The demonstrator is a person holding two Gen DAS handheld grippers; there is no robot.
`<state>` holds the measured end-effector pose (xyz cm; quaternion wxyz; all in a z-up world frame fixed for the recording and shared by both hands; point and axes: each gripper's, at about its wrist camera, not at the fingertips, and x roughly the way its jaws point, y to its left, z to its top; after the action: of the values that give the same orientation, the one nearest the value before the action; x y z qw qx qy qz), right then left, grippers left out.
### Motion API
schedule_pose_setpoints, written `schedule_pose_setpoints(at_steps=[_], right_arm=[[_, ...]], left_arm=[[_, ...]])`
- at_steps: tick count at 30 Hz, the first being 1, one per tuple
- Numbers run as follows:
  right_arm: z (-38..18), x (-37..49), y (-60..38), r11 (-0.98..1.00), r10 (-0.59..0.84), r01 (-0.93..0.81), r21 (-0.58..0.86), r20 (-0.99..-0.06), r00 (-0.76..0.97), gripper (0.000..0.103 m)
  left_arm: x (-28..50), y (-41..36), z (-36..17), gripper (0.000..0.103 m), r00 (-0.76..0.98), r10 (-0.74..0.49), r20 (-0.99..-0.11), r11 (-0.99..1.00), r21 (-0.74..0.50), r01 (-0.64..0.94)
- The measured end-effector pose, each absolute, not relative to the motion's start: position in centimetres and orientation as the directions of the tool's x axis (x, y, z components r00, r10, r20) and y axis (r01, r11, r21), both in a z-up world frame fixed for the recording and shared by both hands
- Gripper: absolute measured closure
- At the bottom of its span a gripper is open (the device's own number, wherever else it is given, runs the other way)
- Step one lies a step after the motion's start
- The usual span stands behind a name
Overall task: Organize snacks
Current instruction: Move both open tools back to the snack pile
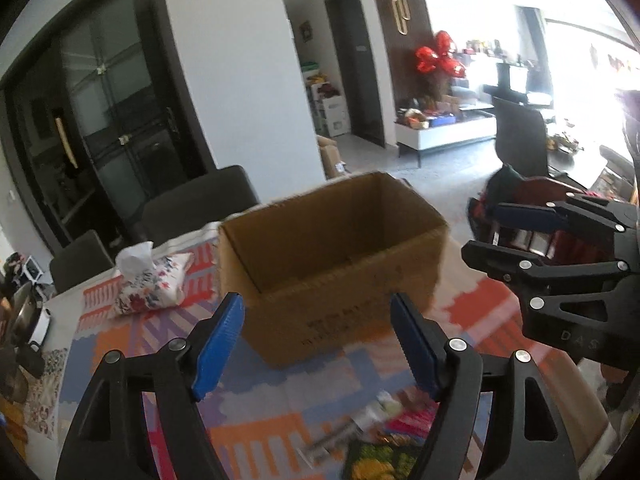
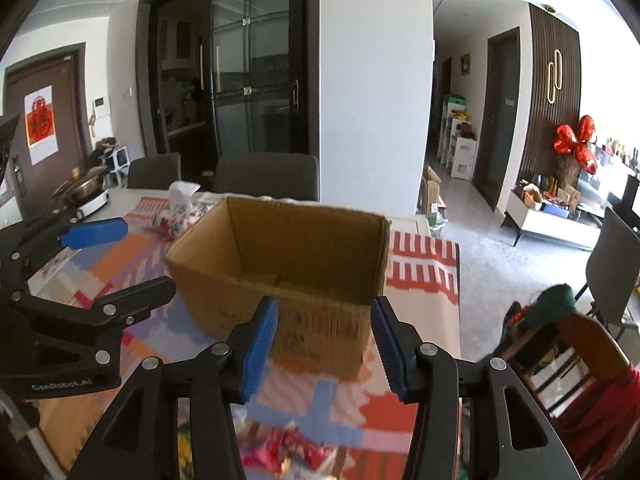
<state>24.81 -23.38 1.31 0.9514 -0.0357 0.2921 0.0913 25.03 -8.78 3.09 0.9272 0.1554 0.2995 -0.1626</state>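
An open, empty brown cardboard box (image 1: 332,256) stands on the patterned tablecloth; it also shows in the right wrist view (image 2: 280,268). My left gripper (image 1: 318,324) is open and empty, just in front of the box. My right gripper (image 2: 324,328) is open and empty, near the box's front right corner. Blurred snack packets (image 1: 376,440) lie on the cloth below the left gripper, and more snack packets (image 2: 292,452) lie below the right gripper. Each gripper shows in the other's view: the right gripper (image 1: 492,232) and the left gripper (image 2: 132,252).
A floral tissue pack (image 1: 150,280) lies left of the box, also in the right wrist view (image 2: 178,212). Dark chairs (image 2: 266,176) stand behind the table. A pot on a cooker (image 2: 82,192) sits at the far left. A wooden chair with clothes (image 2: 568,344) stands at the right.
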Motion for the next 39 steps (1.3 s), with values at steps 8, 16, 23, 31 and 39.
schedule_pose_setpoints(at_steps=[8, 16, 23, 31, 39], right_arm=[[-0.9, 22.1, -23.5, 0.969, 0.144, -0.236, -0.065, -0.628, 0.765, 0.053], [-4.0, 20.7, -23.3, 0.956, 0.147, -0.283, -0.08, -0.703, 0.696, 0.053], [-7.0, 19.8, -22.9, 0.937, 0.156, -0.34, -0.084, -0.77, 0.619, 0.053], [-10.3, 20.2, -22.9, 0.924, 0.163, -0.379, -0.049, -0.846, 0.507, 0.053], [-12.8, 21.5, -23.1, 0.915, 0.166, -0.402, -0.028, -0.883, 0.438, 0.053]], left_arm=[[22.7, -10.5, 0.2, 0.028, 0.705, -0.258, -0.661, 0.843, 0.202, 0.498], [21.0, -11.7, -2.6, 0.028, 0.641, -0.293, -0.71, 0.791, 0.197, 0.579], [20.6, -12.6, -5.6, 0.028, 0.563, -0.302, -0.769, 0.74, 0.183, 0.647], [21.3, -13.2, -8.2, 0.029, 0.488, -0.29, -0.823, 0.711, 0.156, 0.686], [23.2, -13.9, -9.8, 0.034, 0.435, -0.286, -0.854, 0.695, 0.128, 0.708]])
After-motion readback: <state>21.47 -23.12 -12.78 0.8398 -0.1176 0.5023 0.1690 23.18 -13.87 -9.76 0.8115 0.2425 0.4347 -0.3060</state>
